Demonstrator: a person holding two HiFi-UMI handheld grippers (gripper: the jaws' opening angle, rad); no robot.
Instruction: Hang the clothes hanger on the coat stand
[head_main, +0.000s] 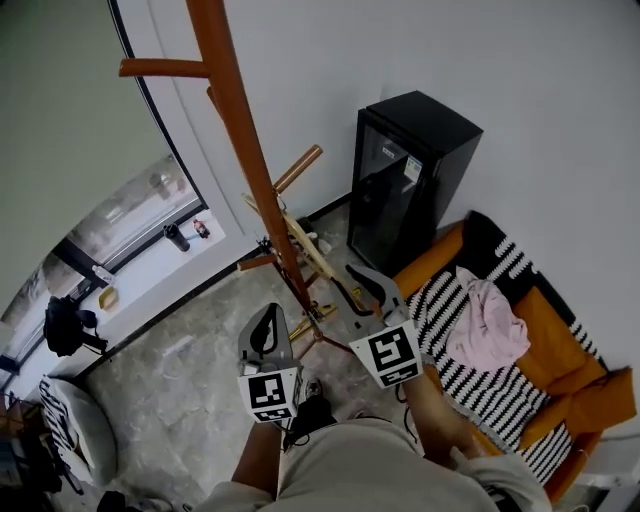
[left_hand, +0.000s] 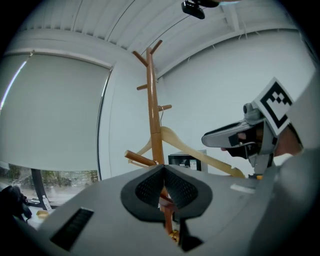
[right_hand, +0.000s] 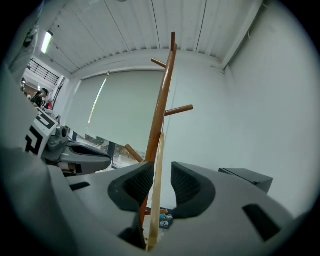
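The orange-brown coat stand rises in front of me, with short pegs along its pole. A pale wooden clothes hanger hangs against the pole. In the left gripper view its thin wire hook runs up to a peg while the hanger slopes down to the right. My right gripper is open, and the hanger's arm stands between its pads, close to the left one. My left gripper is shut at the tips, low beside the pole, which shows beyond it. In the head view the left gripper and right gripper flank the stand's lower part.
A black mini fridge stands against the white wall right of the stand. An orange sofa with a striped blanket and a pink garment lies at the right. A curved window runs along the left, with a white cushion below.
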